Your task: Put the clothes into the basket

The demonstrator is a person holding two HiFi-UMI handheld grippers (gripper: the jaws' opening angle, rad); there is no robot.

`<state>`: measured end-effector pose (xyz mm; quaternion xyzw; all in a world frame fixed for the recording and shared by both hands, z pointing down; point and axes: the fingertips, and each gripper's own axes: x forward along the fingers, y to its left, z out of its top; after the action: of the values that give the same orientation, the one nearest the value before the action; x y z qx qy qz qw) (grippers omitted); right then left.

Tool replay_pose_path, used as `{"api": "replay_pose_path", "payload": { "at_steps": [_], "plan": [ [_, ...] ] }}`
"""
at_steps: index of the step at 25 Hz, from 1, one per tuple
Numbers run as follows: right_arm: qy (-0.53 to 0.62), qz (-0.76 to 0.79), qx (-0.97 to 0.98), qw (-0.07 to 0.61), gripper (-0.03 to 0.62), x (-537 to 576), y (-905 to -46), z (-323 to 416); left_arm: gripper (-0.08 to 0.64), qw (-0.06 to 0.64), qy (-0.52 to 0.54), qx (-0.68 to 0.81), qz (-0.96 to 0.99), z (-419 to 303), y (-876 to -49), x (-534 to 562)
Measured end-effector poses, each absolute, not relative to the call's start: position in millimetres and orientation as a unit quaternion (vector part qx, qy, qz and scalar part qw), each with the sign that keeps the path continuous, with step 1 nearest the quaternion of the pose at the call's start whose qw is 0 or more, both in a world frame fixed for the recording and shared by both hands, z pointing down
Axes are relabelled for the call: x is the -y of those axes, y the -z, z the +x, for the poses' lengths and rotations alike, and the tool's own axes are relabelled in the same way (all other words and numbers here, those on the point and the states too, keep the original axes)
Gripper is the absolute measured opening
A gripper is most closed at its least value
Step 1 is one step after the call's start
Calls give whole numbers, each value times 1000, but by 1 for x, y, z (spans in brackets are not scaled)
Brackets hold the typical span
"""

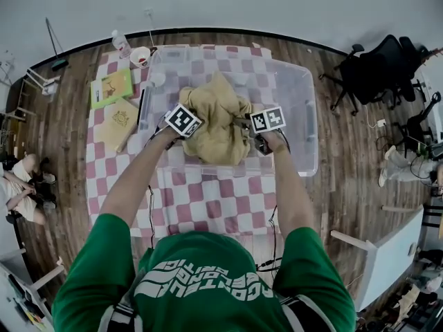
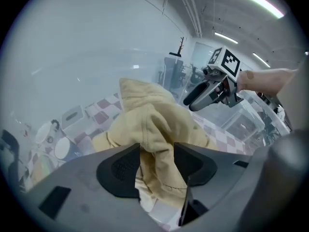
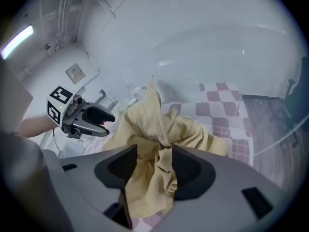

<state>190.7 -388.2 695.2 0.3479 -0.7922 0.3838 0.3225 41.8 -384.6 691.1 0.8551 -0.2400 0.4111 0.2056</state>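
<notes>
A tan garment is heaped in the clear plastic basket and hangs a little over its near wall. My left gripper is at the garment's left side and my right gripper at its right side. In the left gripper view a fold of the garment hangs loosely between my left gripper's parted jaws, with the right gripper beyond. The right gripper view shows the same: the cloth lies slack in my right gripper's open gap, and the left gripper is opposite.
The basket stands on a table with a pink-and-white checked cloth. A bottle, a cup, a green book and a tan book lie at the table's left. Black office chairs stand far right; a seated person is far left.
</notes>
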Motion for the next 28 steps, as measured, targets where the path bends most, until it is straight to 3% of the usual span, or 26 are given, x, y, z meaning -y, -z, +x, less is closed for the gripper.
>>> {"api": "replay_pose_path", "payload": {
  "at_steps": [5,10,14,28],
  "plan": [
    [-290,389,826,288,211,389,-624,186,209,175,-335,292,878,39,-627,395],
    [-210,435,843,238,80,374,-554,175,75,144,-252,328,899,34,-559,384],
    [-172,464,848,187,10,352,-500,165,19,122,-187,354,908,20,-511,363],
    [-111,455,876,117,8,241,-441,106,5,112,-57,402,907,-63,-449,257]
  ]
}}
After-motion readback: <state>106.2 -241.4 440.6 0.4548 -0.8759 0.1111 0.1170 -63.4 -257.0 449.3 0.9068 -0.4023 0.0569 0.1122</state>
